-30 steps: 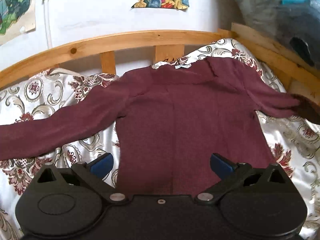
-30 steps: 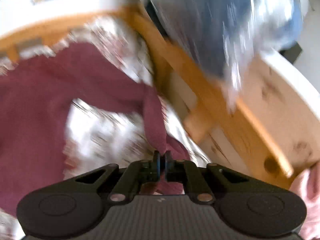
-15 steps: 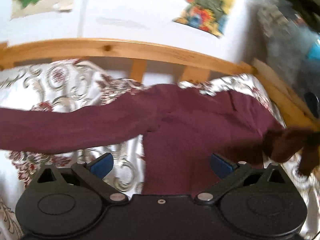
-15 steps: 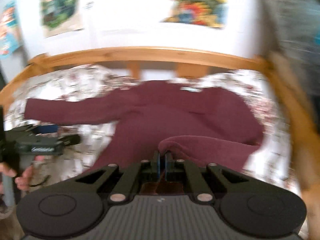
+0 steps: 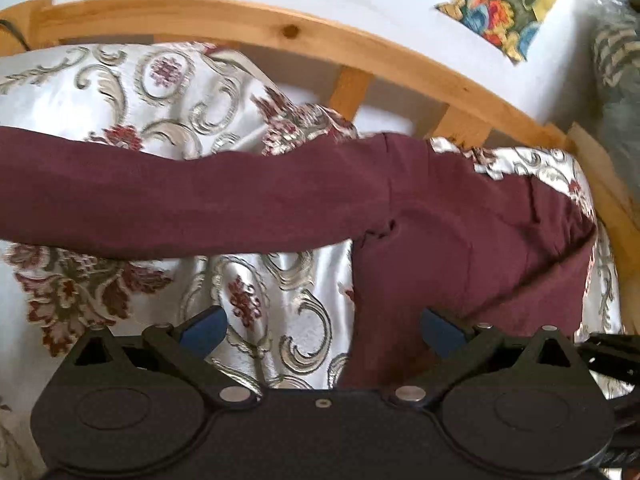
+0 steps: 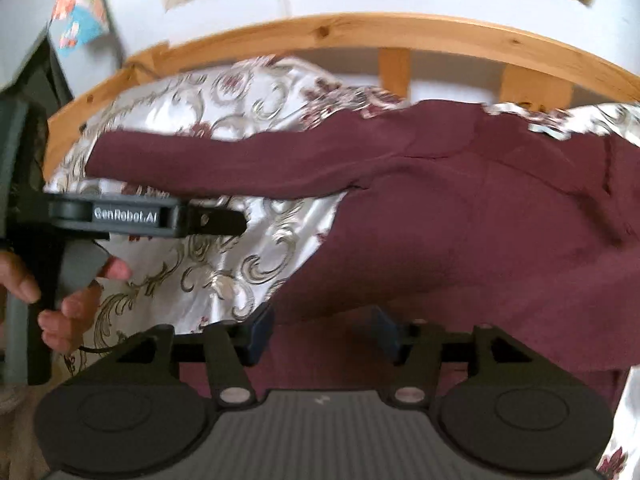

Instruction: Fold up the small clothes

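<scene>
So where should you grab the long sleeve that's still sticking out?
Probably at its cuff end, coming from the left gripper's side. The sleeve lies flat and straight on the bedspread, away from the body, so its free end should lift easily.

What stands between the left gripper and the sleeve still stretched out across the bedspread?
Nothing visible does. The left gripper is open over bare patterned bedspread, and the outstretched sleeve of the maroon top lies flat just beyond its fingertips, uncovered. The right gripper, its jaws opening, is over the top's body, off that path.
</scene>
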Demonstrator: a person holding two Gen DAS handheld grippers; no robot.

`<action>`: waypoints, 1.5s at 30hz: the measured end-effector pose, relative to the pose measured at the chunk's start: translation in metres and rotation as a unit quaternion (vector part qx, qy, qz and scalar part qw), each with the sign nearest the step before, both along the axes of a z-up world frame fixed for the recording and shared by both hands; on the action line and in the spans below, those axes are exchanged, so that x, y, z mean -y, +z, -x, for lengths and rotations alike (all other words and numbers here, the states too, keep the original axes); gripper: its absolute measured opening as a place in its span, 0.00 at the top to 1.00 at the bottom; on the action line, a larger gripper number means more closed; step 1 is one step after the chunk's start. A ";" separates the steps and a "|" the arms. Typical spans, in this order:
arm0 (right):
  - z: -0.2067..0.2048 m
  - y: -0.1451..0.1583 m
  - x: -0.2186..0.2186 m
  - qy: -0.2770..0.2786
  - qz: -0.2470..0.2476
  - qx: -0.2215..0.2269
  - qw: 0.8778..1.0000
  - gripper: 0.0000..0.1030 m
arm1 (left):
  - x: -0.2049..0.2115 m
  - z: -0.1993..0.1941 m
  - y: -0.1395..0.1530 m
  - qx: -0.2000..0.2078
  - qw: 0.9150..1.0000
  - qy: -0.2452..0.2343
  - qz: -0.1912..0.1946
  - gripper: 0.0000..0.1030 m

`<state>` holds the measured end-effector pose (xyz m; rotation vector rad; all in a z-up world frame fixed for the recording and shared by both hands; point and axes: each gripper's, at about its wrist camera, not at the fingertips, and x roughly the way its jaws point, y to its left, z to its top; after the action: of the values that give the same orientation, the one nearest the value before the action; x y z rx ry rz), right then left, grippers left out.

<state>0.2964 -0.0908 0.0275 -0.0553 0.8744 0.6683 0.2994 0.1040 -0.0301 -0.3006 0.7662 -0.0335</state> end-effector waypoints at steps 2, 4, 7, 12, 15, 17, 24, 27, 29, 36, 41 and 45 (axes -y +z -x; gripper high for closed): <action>-0.001 0.001 0.027 -0.041 -0.013 0.012 0.999 0.34 | 0.007 -0.003 -0.006 -0.001 1.000 -0.023 -0.003 0.00; -0.004 0.001 0.060 -0.099 -0.013 0.034 0.994 0.32 | 0.016 -0.005 -0.010 0.001 0.999 -0.046 -0.012 0.00; -0.024 0.000 0.113 -0.216 0.025 0.085 0.972 0.32 | 0.038 -0.011 -0.023 -0.009 0.996 -0.080 -0.042 0.00; -0.085 -0.013 0.186 -0.294 0.036 0.123 0.947 0.32 | 0.071 -0.022 -0.048 -0.038 0.987 -0.123 -0.093 0.01; -0.118 -0.023 0.211 -0.309 0.021 0.115 0.944 0.32 | 0.083 -0.026 -0.059 -0.049 0.983 -0.131 -0.121 0.01; -0.136 -0.030 0.222 -0.324 0.022 0.107 0.940 0.60 | 0.087 -0.028 -0.065 -0.050 0.980 -0.134 -0.136 0.01; -0.156 -0.026 0.235 -0.369 0.054 0.131 0.918 0.94 | 0.102 -0.038 -0.078 -0.052 0.972 -0.138 -0.181 0.00; -0.158 -0.035 0.227 -0.355 0.081 0.129 0.922 0.93 | 0.111 -0.043 -0.083 -0.048 0.967 -0.143 -0.204 0.00; -0.149 -0.037 0.227 -0.359 0.079 0.127 0.921 0.87 | 0.114 -0.042 -0.084 -0.042 0.965 -0.146 -0.213 0.00; -0.084 -0.024 0.227 -0.338 0.038 0.115 0.933 0.56 | 0.090 -0.045 -0.061 -0.030 0.982 -0.098 -0.156 0.01; -0.028 0.003 0.221 -0.338 -0.023 0.132 0.932 0.31 | 0.064 -0.039 -0.031 0.014 0.988 -0.023 -0.150 0.01; 0.009 0.020 0.210 -0.355 -0.066 0.126 0.924 0.00 | 0.036 -0.020 0.003 0.060 0.983 0.041 -0.170 0.01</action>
<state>0.2876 -0.3013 0.0479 0.2826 0.5384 0.0306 0.3189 0.0679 -0.0273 -0.0046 0.6262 0.1549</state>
